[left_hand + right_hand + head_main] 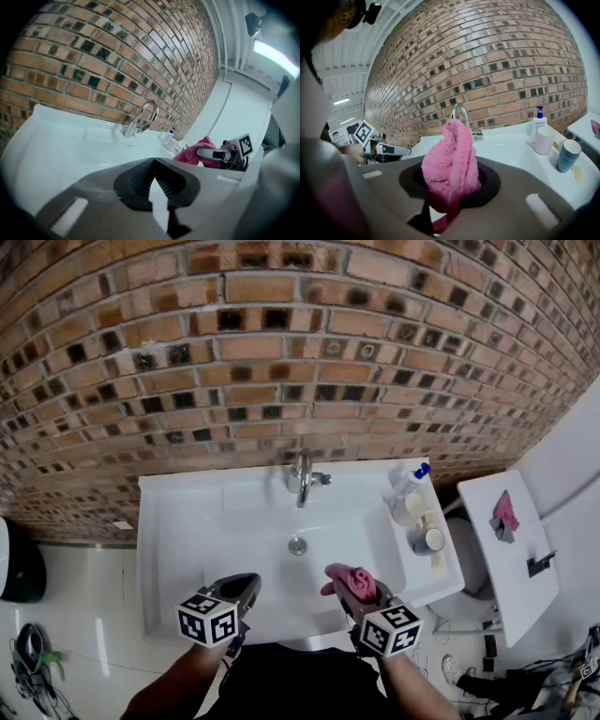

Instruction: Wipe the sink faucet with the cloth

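A chrome faucet (pixel 302 478) stands at the back of the white sink (pixel 187 521), against the brick wall. In the left gripper view the faucet (pixel 139 119) rises beyond the basin. A bunched pink cloth (pixel 354 582) is clamped in my right gripper (pixel 364 599), which hovers over the sink's front right edge; the cloth (pixel 451 159) fills its jaws, with the faucet (pixel 465 119) behind it. My left gripper (pixel 238 594) hangs over the front left edge, its jaws shut with nothing between them (pixel 153 180).
On the sink's right ledge stand a soap pump bottle (pixel 409 479), a white cup (pixel 406 509) and a metal cup (pixel 430 539). A white cabinet (pixel 511 554) with a pink item on top sits further right. The drain (pixel 297 545) lies mid-basin.
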